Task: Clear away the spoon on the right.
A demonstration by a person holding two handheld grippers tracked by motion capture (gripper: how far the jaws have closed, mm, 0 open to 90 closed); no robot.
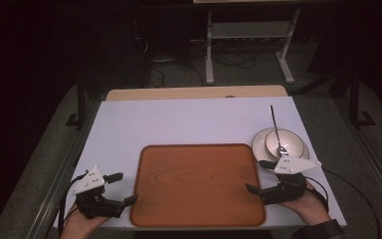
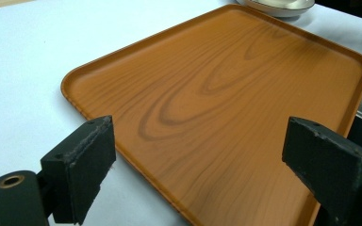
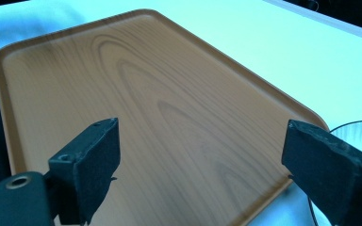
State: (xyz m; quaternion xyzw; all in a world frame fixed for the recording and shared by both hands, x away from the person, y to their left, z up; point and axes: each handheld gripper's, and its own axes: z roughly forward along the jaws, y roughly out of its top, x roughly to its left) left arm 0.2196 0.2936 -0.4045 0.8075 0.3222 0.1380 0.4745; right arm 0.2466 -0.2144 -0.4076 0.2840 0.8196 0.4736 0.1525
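Both claws, left (image 1: 123,187) and right (image 1: 256,175), stood wide open and empty beside the tray (image 1: 197,219). Each should have approached its rim level before closing.

The person's left hand (image 1: 82,221) comes in from the bottom left edge of the high view, palm up under the left gripper (image 1: 122,187), which points right and a little forward. Its jaws stand wide apart with nothing between them; the grey plate sits on top, tilted. The right hand (image 1: 308,206) enters from the bottom right, a dark cuff at the wrist, and cradles the right gripper (image 1: 258,175), which points left, toward the other one. Its jaws too are spread wide and hold nothing. In each gripper view the two black jaws rise from the bottom corners, far apart. Both grippers sit low, at about the same depth.
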